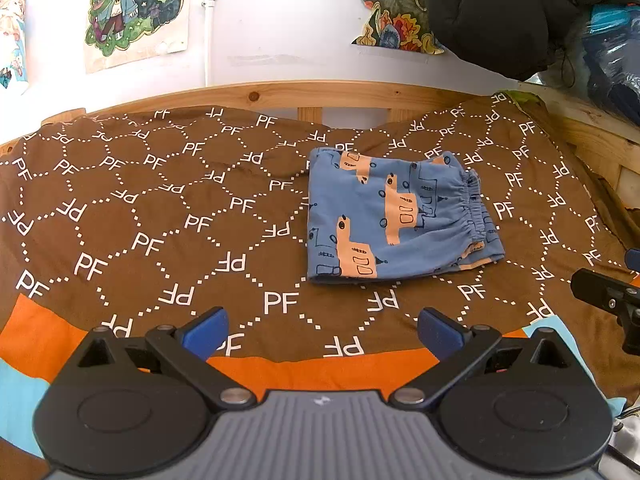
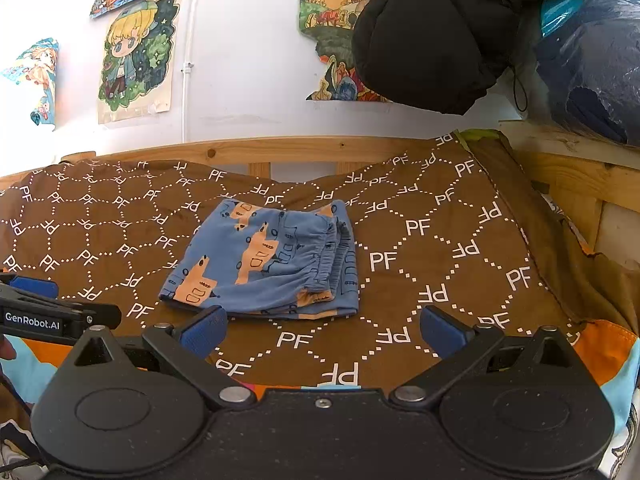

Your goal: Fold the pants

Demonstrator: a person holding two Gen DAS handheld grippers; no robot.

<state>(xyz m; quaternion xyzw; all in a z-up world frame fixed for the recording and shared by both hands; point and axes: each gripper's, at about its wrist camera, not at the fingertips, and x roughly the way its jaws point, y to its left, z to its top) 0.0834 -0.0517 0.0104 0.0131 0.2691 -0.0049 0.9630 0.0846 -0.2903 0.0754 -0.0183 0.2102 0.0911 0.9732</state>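
Observation:
Small blue pants (image 1: 396, 216) with orange truck prints lie folded into a compact rectangle on the brown bedspread (image 1: 160, 208), elastic waistband to the right. They also show in the right wrist view (image 2: 268, 264). My left gripper (image 1: 322, 330) is open and empty, held back from the pants near the front edge. My right gripper (image 2: 322, 330) is open and empty, just in front of the pants' near edge. The right gripper shows at the right edge of the left wrist view (image 1: 608, 296), and the left gripper at the left edge of the right wrist view (image 2: 48, 312).
A wooden bed rail (image 1: 320, 94) runs along the back under a white wall with posters (image 1: 136, 12). A black puffy jacket (image 2: 432, 44) and a blue bagged bundle (image 2: 592, 64) hang at the back right. Orange and light blue cloth (image 1: 312, 372) borders the front.

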